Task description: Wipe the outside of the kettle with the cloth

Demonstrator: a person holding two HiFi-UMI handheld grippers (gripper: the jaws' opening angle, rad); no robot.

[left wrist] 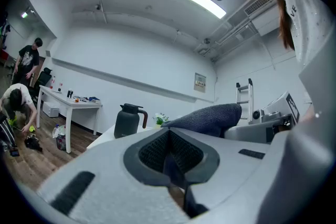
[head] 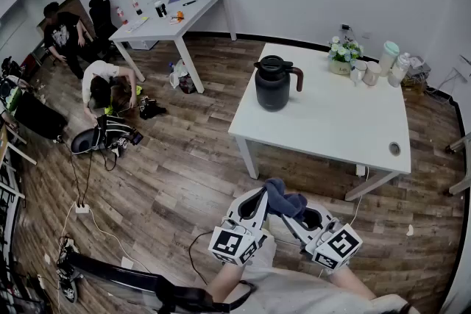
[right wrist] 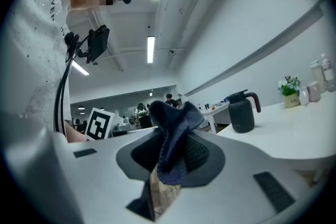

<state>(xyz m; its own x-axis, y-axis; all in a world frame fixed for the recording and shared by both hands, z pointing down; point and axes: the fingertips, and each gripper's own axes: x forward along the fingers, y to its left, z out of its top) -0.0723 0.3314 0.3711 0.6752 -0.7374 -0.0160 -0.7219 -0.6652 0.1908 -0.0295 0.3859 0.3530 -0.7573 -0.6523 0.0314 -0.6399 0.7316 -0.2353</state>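
A dark grey kettle (head: 273, 84) with a brown handle stands upright near the far left corner of the white table (head: 331, 129). It also shows far off as the kettle (left wrist: 127, 120) and kettle (right wrist: 242, 111). Both grippers hover low in front of the table, well short of it. My right gripper (head: 288, 215) is shut on a dark blue cloth (head: 283, 198); the cloth (right wrist: 176, 136) bunches up out of its jaws. Close beside it on the left, my left gripper (head: 260, 195) has its jaws together with nothing between them. The cloth (left wrist: 210, 115) lies just past my left gripper (left wrist: 169, 136).
A flower pot (head: 343, 55) and several cups (head: 372, 72) stand at the table's far right. A second white table (head: 173, 11) with small items stands at the back left. People (head: 103, 84), bags and cables occupy the wooden floor to the left.
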